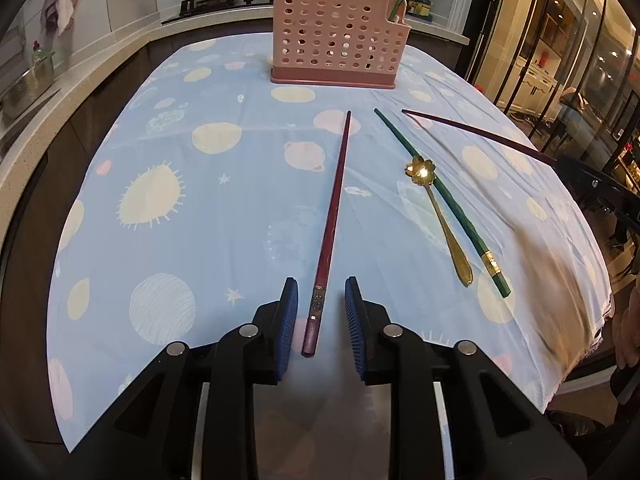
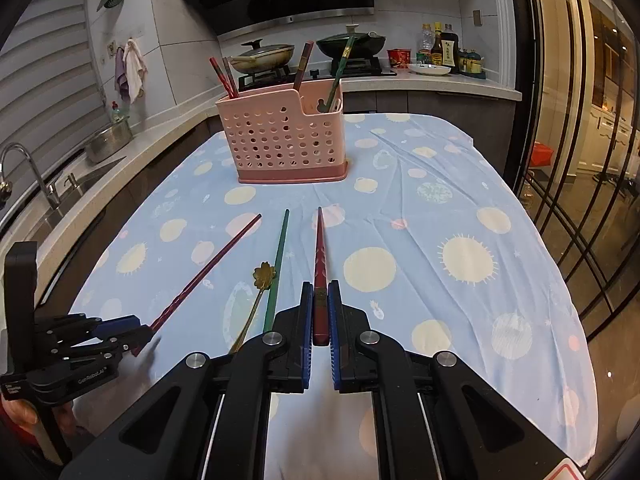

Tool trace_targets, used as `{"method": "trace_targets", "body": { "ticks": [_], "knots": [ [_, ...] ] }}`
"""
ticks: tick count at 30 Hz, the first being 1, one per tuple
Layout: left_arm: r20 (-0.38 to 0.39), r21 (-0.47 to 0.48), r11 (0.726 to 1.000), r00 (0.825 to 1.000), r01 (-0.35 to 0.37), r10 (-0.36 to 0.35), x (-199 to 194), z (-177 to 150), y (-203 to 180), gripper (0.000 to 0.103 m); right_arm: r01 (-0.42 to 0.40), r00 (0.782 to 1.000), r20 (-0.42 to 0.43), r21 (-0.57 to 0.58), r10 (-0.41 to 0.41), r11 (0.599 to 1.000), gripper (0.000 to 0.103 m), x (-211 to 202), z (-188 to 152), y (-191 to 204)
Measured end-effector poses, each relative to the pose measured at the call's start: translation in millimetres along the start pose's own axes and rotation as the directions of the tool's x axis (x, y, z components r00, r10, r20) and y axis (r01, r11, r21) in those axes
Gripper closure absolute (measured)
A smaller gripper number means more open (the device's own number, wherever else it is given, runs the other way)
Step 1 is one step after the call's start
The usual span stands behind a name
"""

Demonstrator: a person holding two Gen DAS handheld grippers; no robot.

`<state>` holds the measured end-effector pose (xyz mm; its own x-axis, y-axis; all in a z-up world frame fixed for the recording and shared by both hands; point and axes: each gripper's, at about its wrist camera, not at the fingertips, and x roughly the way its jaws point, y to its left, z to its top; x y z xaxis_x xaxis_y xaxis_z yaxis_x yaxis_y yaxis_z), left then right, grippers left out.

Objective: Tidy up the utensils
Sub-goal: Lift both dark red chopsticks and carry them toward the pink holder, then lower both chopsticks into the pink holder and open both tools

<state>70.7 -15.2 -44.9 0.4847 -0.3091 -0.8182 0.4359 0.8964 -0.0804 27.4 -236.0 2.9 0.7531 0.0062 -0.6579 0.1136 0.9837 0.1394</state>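
A dark red chopstick (image 1: 332, 208) lies on the blue planet-print cloth. Its thick end sits between the pads of my left gripper (image 1: 321, 280), which is open and not touching it. The right wrist view shows that same chopstick (image 2: 208, 276) running to the left gripper (image 2: 146, 330). My right gripper (image 2: 320, 284) is shut on another red chopstick (image 2: 320, 248), which points ahead above the cloth. A green chopstick (image 1: 440, 200) and a gold flower spoon (image 1: 440, 216) lie side by side between the two. The pink perforated holder (image 2: 280, 140) stands at the far end with several chopsticks upright in it.
The cloth-covered table (image 2: 460, 208) drops off at its right and near edges. A counter with a sink and tap (image 2: 24, 168) runs along the left. Behind the holder is a stove with two pans (image 2: 264, 60) and bottles (image 2: 444, 48). Glass doors (image 2: 580, 160) stand to the right.
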Motion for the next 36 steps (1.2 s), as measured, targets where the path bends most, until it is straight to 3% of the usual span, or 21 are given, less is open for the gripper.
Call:
{"method": "trace_targets", "body": {
  "ticks": [8, 10, 17, 25, 36],
  "knots": [
    [-0.005, -0.013, 1.000, 1.000, 0.006, -0.006, 5, -7, 1, 0.080, -0.003, 1.000, -0.008, -0.001, 0.003, 1.000, 0.096, 1, -2, 3],
    [-0.007, -0.017, 1.000, 1.000, 0.007, -0.007, 5, -7, 3, 0.092, -0.002, 1.000, -0.009, 0.001, 0.002, 1.000, 0.096, 1, -3, 3],
    [-0.001, -0.030, 0.999, 1.000, 0.027, -0.027, -3, -3, 5, 0.095, -0.002, 1.000, 0.004, -0.003, 0.002, 1.000, 0.096, -3, -1, 2],
    [0.154, -0.028, 0.999, 0.987, 0.039, -0.034, -53, 35, 12, 0.096, -0.032, 0.994, 0.107, -0.026, 0.034, 0.999, 0.096, -26, 32, 6],
    [0.359, 0.034, 0.999, 0.933, 0.006, -0.018, -94, 123, 8, 0.096, -0.090, 0.960, 0.261, -0.059, 0.102, 0.994, 0.096, -41, 111, 13]
  ]
}}
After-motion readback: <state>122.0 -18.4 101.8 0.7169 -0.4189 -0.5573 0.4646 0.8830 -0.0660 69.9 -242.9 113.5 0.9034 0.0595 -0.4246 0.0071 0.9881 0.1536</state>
